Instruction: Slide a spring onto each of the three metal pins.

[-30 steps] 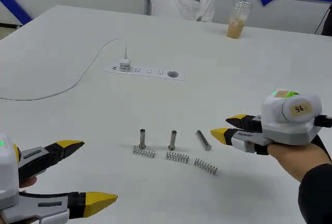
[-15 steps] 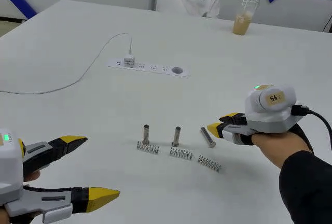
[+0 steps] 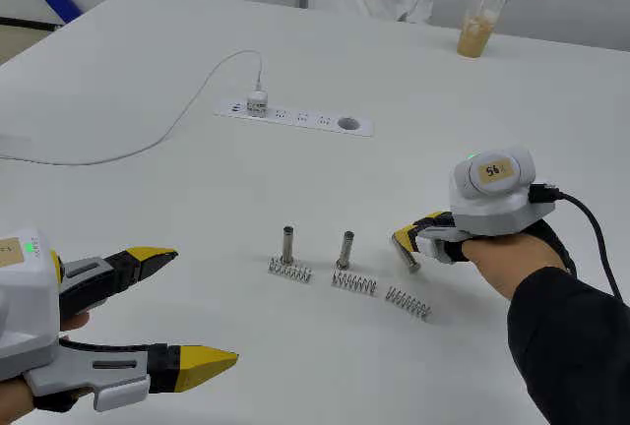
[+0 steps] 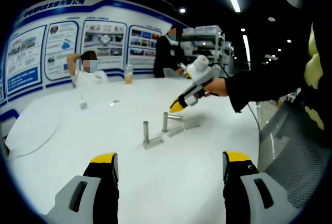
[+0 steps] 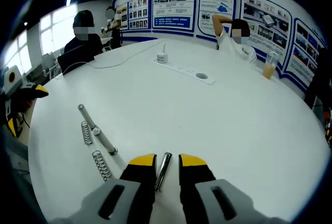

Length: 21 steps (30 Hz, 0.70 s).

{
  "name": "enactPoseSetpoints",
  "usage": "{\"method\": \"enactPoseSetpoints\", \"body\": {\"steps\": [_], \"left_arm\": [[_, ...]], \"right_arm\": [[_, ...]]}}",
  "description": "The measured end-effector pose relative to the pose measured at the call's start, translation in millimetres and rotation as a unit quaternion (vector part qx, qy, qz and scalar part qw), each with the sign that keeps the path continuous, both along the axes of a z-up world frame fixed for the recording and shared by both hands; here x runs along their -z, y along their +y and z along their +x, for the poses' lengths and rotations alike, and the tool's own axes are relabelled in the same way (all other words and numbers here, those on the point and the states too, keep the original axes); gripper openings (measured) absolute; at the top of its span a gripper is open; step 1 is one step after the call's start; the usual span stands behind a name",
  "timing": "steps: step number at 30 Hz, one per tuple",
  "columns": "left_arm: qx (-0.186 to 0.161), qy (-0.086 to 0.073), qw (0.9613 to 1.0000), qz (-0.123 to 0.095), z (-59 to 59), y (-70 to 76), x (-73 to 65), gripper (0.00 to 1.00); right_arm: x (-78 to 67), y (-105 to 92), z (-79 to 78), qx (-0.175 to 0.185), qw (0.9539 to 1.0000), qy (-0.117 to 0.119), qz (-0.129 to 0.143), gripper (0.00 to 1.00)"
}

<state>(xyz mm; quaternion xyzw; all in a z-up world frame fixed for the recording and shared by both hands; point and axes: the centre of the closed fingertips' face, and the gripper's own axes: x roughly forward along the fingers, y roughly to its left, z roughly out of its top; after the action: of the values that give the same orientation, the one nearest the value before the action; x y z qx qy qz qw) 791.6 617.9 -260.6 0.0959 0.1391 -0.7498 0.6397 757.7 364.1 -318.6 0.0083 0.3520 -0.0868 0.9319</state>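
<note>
While the right tongs (image 3: pixel 406 239) are straddling the lying pin (image 5: pixel 163 168) at the centre right of the head view, their jaws are sitting narrowly apart on either side of it. Whether they are pressing on it cannot be told. The left tongs (image 3: pixel 187 305) are hanging wide apart and empty at the lower left. The left pin (image 3: pixel 287 242) and the middle pin (image 3: pixel 346 245) are standing upright near the centre of the desk (image 3: pixel 148 100). The left spring (image 3: pixel 290 270) and the middle spring (image 3: pixel 354 283) are lying just below them in the frame, and the right spring (image 3: pixel 408 302) is lying below the fallen pin; none is threaded yet. The danger is probably sitting in the grip. A smooth round pin pinched off-centre could be rolling or squirting out from the tips, striking the right spring or toppling the middle pin beside it. Raised by one end, it could also be swinging loose.
</note>
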Motion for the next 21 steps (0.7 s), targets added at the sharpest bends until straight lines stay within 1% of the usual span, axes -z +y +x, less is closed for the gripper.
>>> {"method": "enactPoseSetpoints", "body": {"steps": [4, 11, 21], "left_arm": [[0.0, -0.001, 1.0, 0.002, -0.4, 0.0, 0.7, 0.84], [-0.002, 0.001, 1.0, 0.004, 0.6, 1.3, 1.4, 0.84], [-0.003, 0.002, 1.0, 0.005, 0.7, 2.0, 3.1, 0.83]], "right_arm": [[6.1, -3.9, 3.2, 0.002, 0.9999, 0.011, -0.001, 0.17], [15.1, -7.3, 5.5, 0.008, 0.9996, 0.026, 0.005, 0.15], [20.7, -8.2, 7.2, 0.017, 0.9992, 0.036, 0.011, 0.13]]}}
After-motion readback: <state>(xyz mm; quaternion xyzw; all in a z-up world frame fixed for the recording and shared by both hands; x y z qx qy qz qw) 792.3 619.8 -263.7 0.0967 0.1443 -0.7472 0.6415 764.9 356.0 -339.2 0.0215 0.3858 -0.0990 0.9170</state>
